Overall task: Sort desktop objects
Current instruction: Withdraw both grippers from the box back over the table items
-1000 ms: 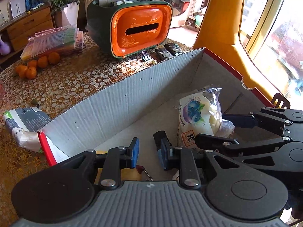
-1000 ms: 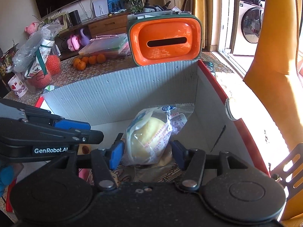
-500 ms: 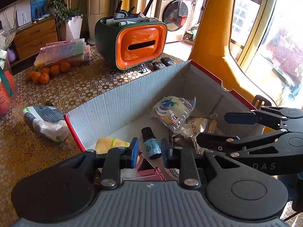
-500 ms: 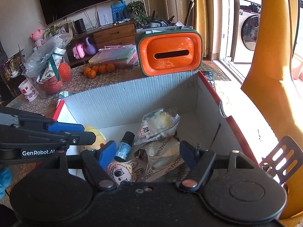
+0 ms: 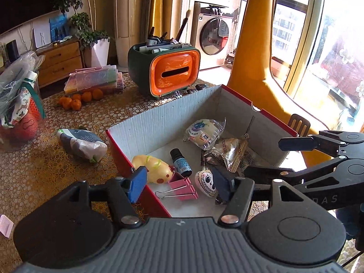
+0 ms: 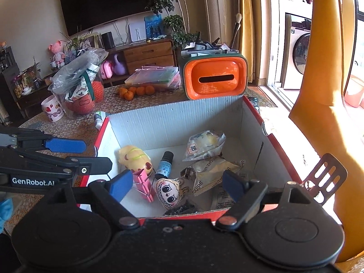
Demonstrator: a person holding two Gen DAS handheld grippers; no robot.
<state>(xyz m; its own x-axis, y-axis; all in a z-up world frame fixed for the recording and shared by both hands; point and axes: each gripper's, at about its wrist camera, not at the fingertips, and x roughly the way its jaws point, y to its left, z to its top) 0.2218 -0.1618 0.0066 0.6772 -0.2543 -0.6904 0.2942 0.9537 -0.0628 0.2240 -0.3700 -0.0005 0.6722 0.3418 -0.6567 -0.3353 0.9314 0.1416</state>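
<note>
A red-rimmed cardboard box (image 5: pixel 159 122) (image 6: pixel 173 122) sits on the table and holds a bagged bun (image 5: pixel 204 133) (image 6: pixel 204 144), a small dark bottle (image 5: pixel 180 162) (image 6: pixel 165 165), a yellow plush toy (image 5: pixel 154 169) (image 6: pixel 134 159), a pink binder clip (image 5: pixel 183 185) (image 6: pixel 143 183), a cartoon-face toy (image 5: pixel 207 180) (image 6: pixel 169 192) and a snack packet (image 5: pixel 229 151) (image 6: pixel 211 175). My left gripper (image 5: pixel 179 185) is open and empty above the box's near left corner. My right gripper (image 6: pixel 177 185) is open and empty above the box's near edge.
An orange-fronted desk organiser (image 5: pixel 168 72) (image 6: pixel 213 78) with pens stands behind the box. A soft packet (image 5: pixel 82 144) lies left of the box. Oranges (image 5: pixel 77 99), a plastic case (image 5: pixel 95 80), a bagged bundle (image 6: pixel 79 84) and a mug (image 6: pixel 53 111) are farther left.
Both grippers rose and pulled back from the box. The right one let go of the bagged bun, the left one of the small bottle; both now lie in the box and both jaws are wider.
</note>
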